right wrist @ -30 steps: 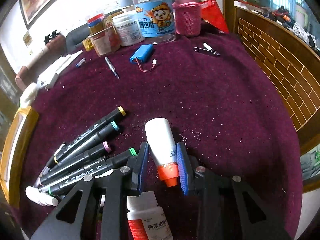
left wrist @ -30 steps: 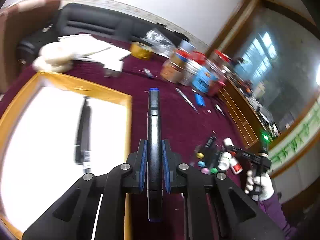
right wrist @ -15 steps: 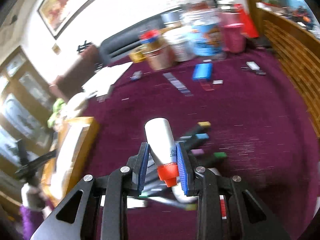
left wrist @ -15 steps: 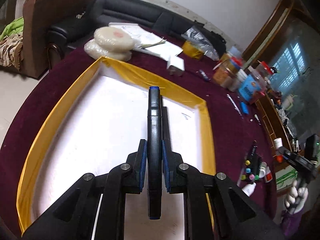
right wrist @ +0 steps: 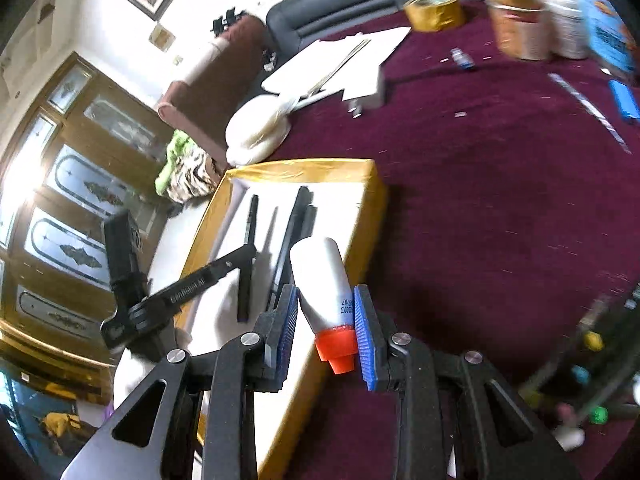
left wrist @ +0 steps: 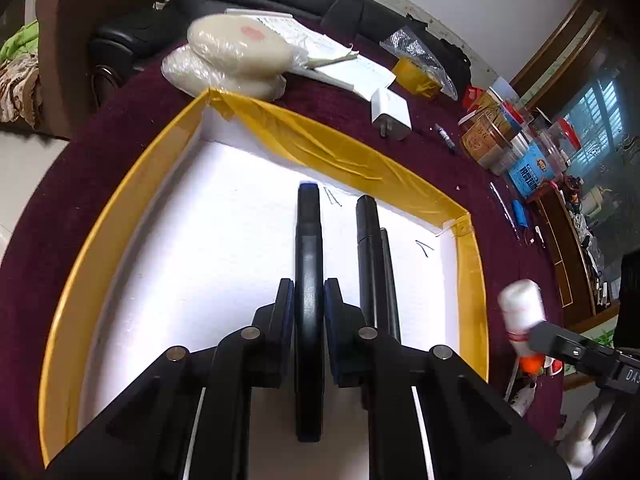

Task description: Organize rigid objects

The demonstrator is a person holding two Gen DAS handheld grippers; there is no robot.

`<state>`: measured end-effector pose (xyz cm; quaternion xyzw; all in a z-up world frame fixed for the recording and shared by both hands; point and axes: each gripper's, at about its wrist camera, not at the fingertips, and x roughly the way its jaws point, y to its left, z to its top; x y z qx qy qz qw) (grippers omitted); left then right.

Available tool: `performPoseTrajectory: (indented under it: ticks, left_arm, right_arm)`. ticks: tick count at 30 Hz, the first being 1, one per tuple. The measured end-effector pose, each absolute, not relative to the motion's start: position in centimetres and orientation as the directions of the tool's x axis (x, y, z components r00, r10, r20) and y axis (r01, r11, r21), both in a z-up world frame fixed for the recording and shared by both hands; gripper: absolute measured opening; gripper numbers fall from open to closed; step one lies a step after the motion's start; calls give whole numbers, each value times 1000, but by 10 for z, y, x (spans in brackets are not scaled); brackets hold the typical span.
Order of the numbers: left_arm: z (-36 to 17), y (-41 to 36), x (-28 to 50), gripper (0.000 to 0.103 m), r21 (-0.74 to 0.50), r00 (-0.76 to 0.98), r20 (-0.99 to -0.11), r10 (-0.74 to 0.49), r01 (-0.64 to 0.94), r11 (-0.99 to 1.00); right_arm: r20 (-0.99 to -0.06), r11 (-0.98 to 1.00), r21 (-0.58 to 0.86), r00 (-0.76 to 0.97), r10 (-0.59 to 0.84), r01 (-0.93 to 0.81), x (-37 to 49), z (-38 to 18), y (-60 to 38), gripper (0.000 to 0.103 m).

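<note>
Left gripper (left wrist: 308, 308) clamped black blue-tipped marker (left wrist: 309, 248), centre frame, over white yellow-rimmed foam tray (left wrist: 132, 184); second black marker (left wrist: 370, 248) lay just right inside tray. Right gripper (right wrist: 326, 332) pinched white orange-capped bottle (right wrist: 324, 280), lower centre, above tray's near edge.

Two markers (left wrist: 374, 264) lie side by side in tray (left wrist: 120, 208).
</note>
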<state>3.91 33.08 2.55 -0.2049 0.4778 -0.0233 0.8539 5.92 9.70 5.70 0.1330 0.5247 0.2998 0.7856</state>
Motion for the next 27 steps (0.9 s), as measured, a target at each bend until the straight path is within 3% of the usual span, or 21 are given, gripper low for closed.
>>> performPoseTrajectory:
  ticks: [10,13,15,17,21,27]
  left_arm:
    - [27,337,34,13,-423,567,-777,-273,-149,894]
    - [32,341,26,24,-447,577,-767,-281,-166,879]
    - [39,344,19,38,-461,594,-756,-277,-182,869]
    - [46,344,11,43,-479,613,-739,-280,-184,859]
    - [60,340,-5,47,-491,642,-716,-277,-181,852]
    - [80,321,-29,52,-512,674,-684,-280,-170,842]
  right_arm:
    - [-826,870,390,304,475,-302,82,37,159,25]
    - [-840,890,348,324,436,-294,82,35,160,26]
    - [-841,894,341,330,428,-291,81,37,160,26]
    - [-843,898,323,341,417,-300,79,39,161,27]
    - [-824,901,294,392,408,-320,72,52,156,37]
    - [-741,890,302,503,445,-342,51,85,119,38]
